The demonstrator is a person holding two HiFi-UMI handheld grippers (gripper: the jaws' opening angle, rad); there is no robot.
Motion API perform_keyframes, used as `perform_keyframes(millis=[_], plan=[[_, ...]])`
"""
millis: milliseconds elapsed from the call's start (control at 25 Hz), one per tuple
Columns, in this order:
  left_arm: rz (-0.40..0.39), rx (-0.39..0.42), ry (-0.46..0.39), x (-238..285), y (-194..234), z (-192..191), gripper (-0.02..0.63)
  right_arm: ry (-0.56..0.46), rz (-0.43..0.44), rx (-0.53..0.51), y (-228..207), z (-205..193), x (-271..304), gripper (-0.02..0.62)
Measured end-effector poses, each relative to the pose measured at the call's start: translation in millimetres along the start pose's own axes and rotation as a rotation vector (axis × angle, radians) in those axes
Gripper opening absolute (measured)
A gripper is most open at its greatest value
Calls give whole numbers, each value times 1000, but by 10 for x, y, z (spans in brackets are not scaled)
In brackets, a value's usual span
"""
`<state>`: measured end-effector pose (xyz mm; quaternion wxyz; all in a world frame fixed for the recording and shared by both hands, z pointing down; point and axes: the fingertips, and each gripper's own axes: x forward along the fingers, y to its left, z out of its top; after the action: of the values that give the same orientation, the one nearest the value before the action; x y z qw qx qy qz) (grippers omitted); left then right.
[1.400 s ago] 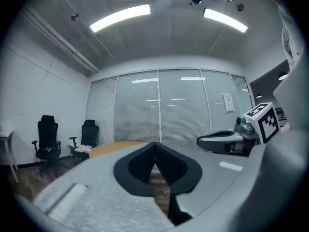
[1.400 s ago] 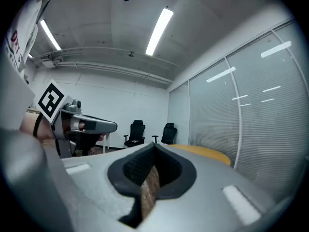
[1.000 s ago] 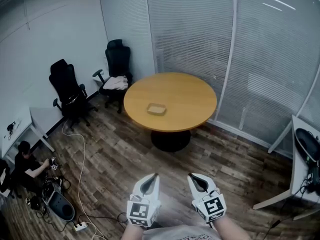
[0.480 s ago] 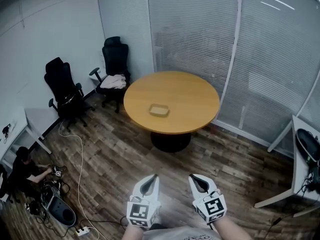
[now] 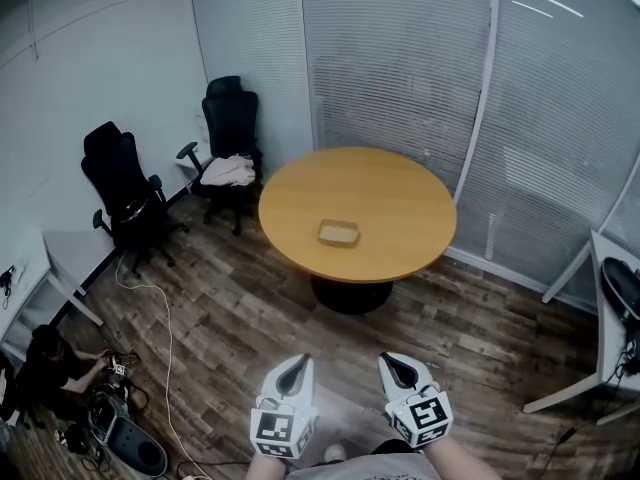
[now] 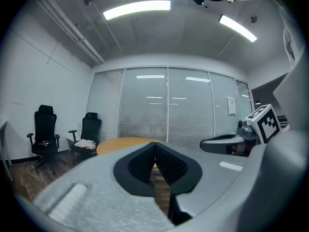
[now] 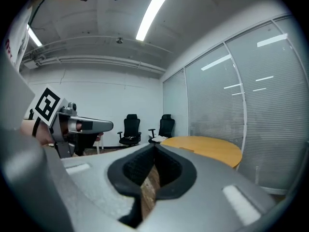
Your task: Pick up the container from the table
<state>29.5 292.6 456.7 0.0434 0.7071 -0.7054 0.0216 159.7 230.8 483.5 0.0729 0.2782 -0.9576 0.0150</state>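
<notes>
Container (image 5: 338, 233), a shallow tan tray with rounded corners, lies near the middle of the round table (image 5: 400, 198), well apart from both grippers. The left gripper (image 5: 298, 366) and right gripper (image 5: 392, 364) hover over the wood-plank floor (image 5: 230, 308), jaws pressed together on nothing. The approach should probably come in level with the smooth yellow-wood top, then part the ribbed black pads (image 6: 169, 163) around one thin rim.

Container (image 5: 339, 233) too small to show contents; crouching person (image 5: 48, 358) dark, indistinct; side table (image 5: 608, 348) cropped at right edge
</notes>
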Motion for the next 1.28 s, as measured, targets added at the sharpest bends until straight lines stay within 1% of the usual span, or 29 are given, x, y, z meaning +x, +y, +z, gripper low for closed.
perform_keyframes(millis=[240,400,520,720,880,1040,1160,1280], plan=[[27,-20,7,196,407,-68,8,30,-4,-9,-43,-39,414,3],[53,-25,24,502,622,-153,8,44,7,12,-252,-110,793,3],[56,-18,48,814,747,-188,8,51,16,34,-455,-96,1149,3],[79,-11,45,1510,1009,-37,8,50,34,35,-932,37,1788,3],[91,-12,32,2194,1117,123,8,37,37,27,-1503,186,2221,3],[92,22,29,2858,1145,190,8,64,26,33,-2055,139,2590,3],[101,22,25,3215,1211,206,8,87,34,40,-2299,100,2811,3],[96,13,40,3483,1264,185,8,95,25,50,-2507,96,2986,3]])
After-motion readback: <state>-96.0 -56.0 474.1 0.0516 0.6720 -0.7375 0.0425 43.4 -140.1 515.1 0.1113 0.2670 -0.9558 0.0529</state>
